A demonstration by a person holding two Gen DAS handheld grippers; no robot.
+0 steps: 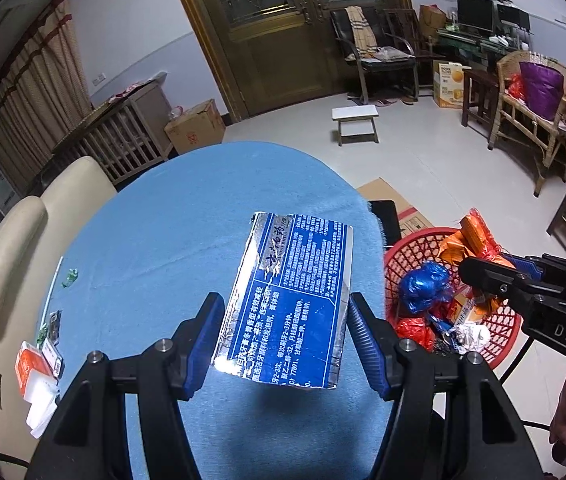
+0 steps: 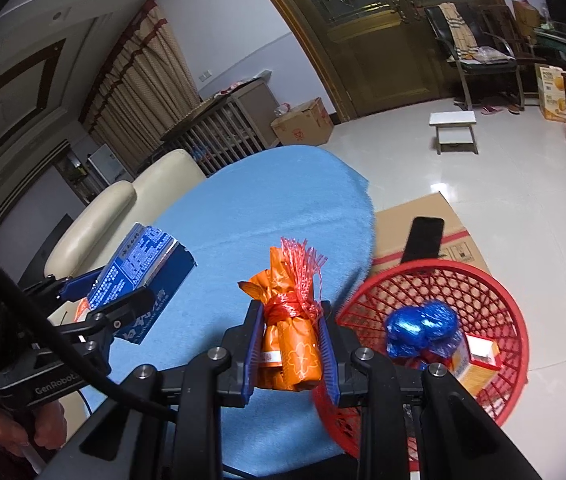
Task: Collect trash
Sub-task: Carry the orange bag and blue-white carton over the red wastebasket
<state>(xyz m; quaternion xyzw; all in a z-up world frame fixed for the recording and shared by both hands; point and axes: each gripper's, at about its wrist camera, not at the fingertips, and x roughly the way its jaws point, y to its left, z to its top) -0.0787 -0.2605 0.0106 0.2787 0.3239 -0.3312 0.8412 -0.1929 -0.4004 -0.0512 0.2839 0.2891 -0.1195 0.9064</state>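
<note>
Both grippers clamp trash, left (image 1: 283,340) blue box (image 1: 289,300), right (image 2: 291,348) orange wrapper (image 2: 289,344), beside red basket (image 2: 499,292) holding wrappers.

One blue toothpaste box (image 1: 291,300); one orange wrapper bundle (image 2: 289,344); one red mesh basket (image 2: 479,280); one crumpled blue foil ball (image 2: 419,326); two grippers, left gripper (image 1: 283,340) and right gripper (image 2: 291,344).

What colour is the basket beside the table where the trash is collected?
The basket is red, with an open lattice wall. The right wrist view shows it best.
</note>
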